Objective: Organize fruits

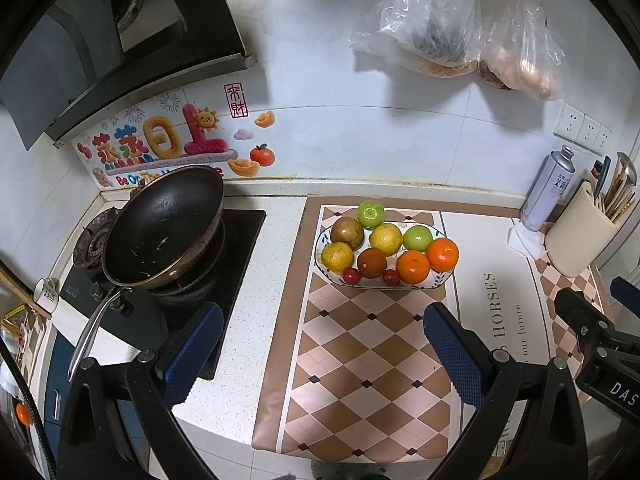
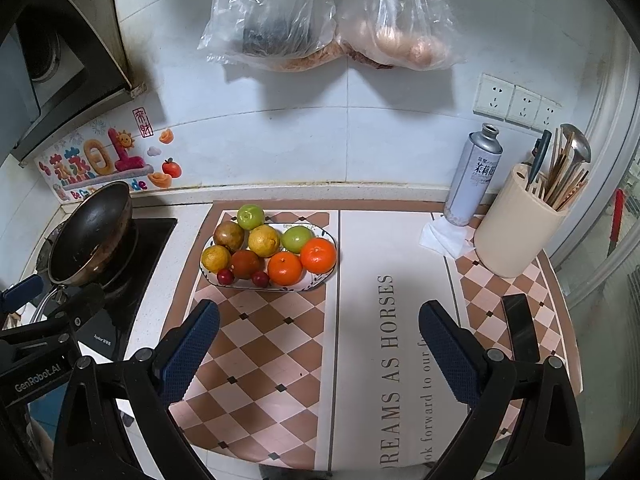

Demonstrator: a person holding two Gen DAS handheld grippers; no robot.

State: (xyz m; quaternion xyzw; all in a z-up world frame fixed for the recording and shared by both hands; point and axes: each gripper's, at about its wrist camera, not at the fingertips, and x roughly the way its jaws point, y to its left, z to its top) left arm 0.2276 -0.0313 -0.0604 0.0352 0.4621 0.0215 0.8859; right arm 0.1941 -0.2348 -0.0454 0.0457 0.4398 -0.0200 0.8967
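An oval white plate (image 1: 442, 278) (image 2: 320, 280) sits on the checked mat, loaded with several fruits: two oranges (image 1: 442, 254) (image 2: 318, 255), two green ones (image 1: 371, 214) (image 2: 251, 216), yellowish ones (image 1: 385, 239) (image 2: 264, 241), brown ones (image 1: 347, 232) (image 2: 229, 235) and two small red ones (image 1: 352, 275) (image 2: 225, 277). My left gripper (image 1: 323, 354) hovers open over the mat, short of the plate, nothing between its blue pads. My right gripper (image 2: 319, 350) is open too, near the mat's lettered panel, right of the plate. Each gripper shows at the edge of the other's view.
A black wok (image 1: 164, 226) (image 2: 90, 232) stands on the stove at the left. A spray can (image 2: 472, 176), a beige utensil holder (image 2: 520, 224) and a folded tissue (image 2: 444, 236) occupy the back right. Plastic bags (image 2: 332, 12) hang on the tiled wall. A dark phone (image 2: 520, 326) lies on the mat.
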